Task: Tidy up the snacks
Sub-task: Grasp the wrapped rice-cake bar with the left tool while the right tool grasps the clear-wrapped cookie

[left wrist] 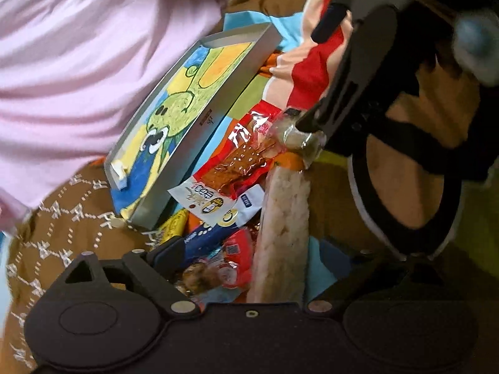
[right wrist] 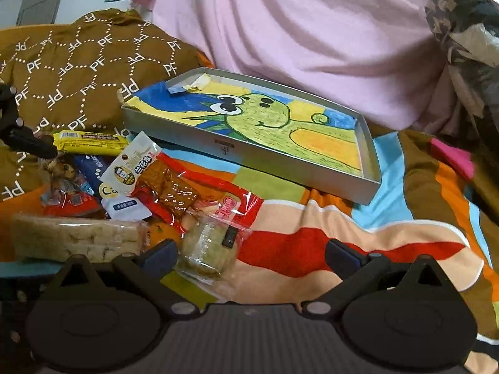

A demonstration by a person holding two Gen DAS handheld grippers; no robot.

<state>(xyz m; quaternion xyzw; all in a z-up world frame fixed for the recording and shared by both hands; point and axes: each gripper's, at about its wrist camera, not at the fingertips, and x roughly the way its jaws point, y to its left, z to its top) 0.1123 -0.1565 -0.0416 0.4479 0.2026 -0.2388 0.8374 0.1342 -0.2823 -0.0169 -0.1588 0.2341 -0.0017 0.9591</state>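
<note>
A heap of wrapped snacks lies on a colourful blanket beside a grey tray (right wrist: pixel 249 152) lined with a green dinosaur drawing. My right gripper (right wrist: pixel 252 252) is open and low over the blanket; a round cake in clear wrap (right wrist: pixel 205 249) lies just inside its left finger. A red dried-tofu packet (right wrist: pixel 174 187) and a long rice-cracker bar (right wrist: pixel 75 240) lie further left. My left gripper (left wrist: pixel 262 258) is open over the heap, with the rice-cracker bar (left wrist: pixel 282 227) and red packets between its fingers. One of the right gripper's fingers (left wrist: pixel 340 87) ends at the cake (left wrist: pixel 296 137). The tray (left wrist: pixel 199 137) holds no snacks.
A person in a pink top (right wrist: pixel 312 31) sits right behind the tray. A brown pillow printed with letters (right wrist: pixel 78 68) borders the heap on the left. A yellow bar (right wrist: pixel 90 141) and a blue packet (left wrist: pixel 205 237) lie in the heap. The striped blanket (right wrist: pixel 358 224) stretches to the right.
</note>
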